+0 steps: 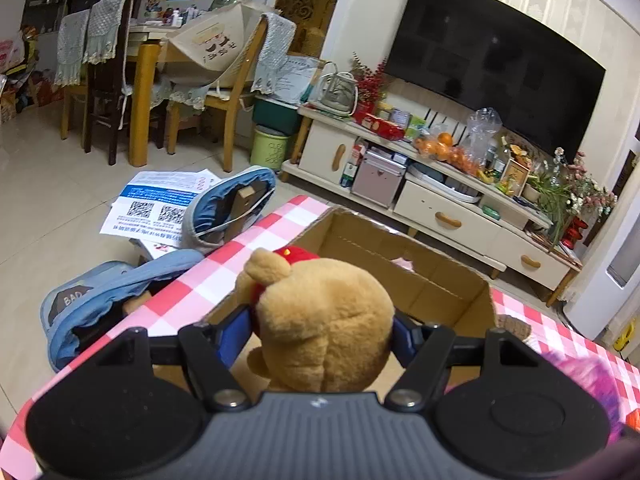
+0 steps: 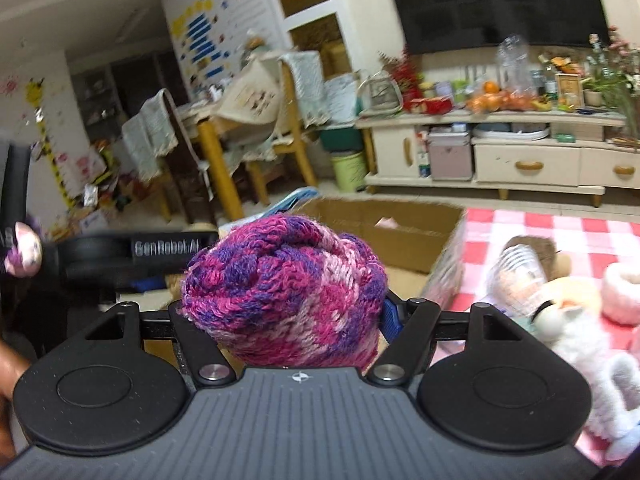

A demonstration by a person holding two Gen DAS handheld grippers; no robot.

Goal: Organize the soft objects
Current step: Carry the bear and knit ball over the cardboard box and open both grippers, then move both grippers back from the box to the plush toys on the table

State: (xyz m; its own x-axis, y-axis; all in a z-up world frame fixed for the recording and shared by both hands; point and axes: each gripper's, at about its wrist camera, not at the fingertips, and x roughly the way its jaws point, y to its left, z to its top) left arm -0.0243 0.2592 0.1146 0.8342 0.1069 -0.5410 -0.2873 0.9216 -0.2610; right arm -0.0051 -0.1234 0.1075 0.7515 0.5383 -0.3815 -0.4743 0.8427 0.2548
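Teddy bear (image 1: 324,320) sits clamped in the left gripper (image 1: 320,332), over the near edge of the cardboard box (image 1: 404,264) on the checked tablecloth (image 1: 224,272). Knitted bundle (image 2: 284,280) fills the right gripper (image 2: 288,308); its fingertips are buried, grip looks snug. "GenRobot.AI" reads, blurred, on the neighbouring gripper; "BAD" on the blue cloth (image 1: 100,300).

Tan bear (image 1: 324,320); pink-purple knit (image 2: 284,280).
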